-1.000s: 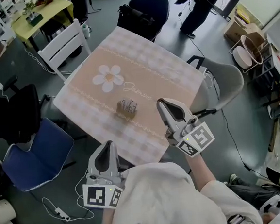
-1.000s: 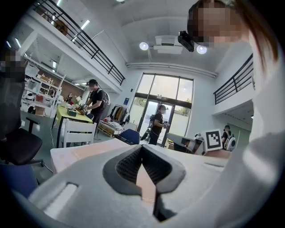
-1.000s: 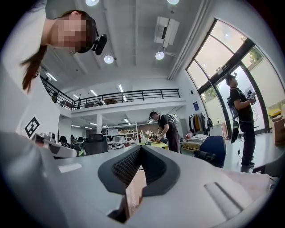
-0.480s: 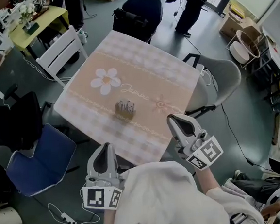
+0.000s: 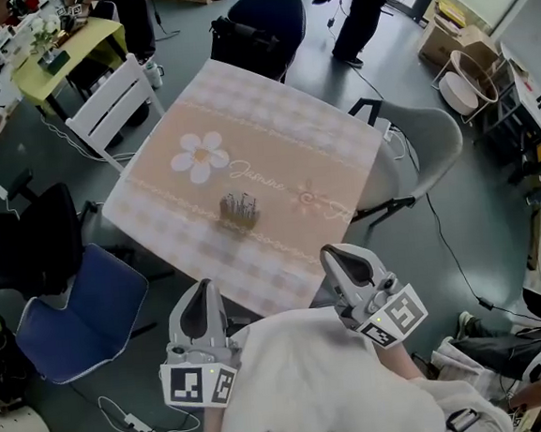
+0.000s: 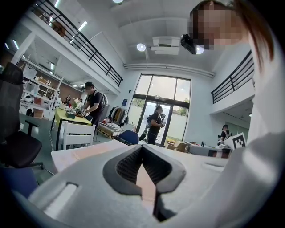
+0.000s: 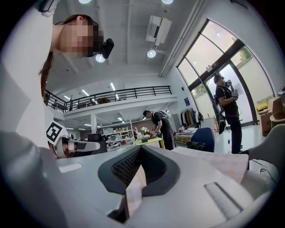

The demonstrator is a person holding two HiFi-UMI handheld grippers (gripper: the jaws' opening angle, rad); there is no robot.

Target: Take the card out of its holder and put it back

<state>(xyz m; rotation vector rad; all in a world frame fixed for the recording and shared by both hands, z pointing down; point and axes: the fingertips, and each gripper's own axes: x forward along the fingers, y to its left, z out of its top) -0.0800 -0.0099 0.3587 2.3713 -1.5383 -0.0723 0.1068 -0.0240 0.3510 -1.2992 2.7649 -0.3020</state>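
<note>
The left hand-held gripper (image 5: 203,288) hangs just off the near edge of the bench (image 5: 282,129), close to the person's body. In the left gripper view this hand-held gripper (image 6: 142,148) has its jaws pressed together at the tips and pinches nothing; only peach cloth shows through the gap behind them. Mid-bench, well apart from both tools, the card holder (image 5: 240,210) stands upright on the checked cloth (image 5: 157,206). The card is presumably in it, but is too small to pick out. The right hand-held gripper (image 5: 334,254) sits by the bench's near right edge, also pressed together and empty.

No step looks to be in hand, since neither tool is near the holder. Whether the card is still to be drawn or is already back cannot be settled. A draw would call for one tool to spread its jaws and reach across to the card's top edge, perhaps with the other steadying the holder.

Only the head view shows the holder. The gripper views look level across the bench and miss it, but show the jaw tips meeting.
</note>
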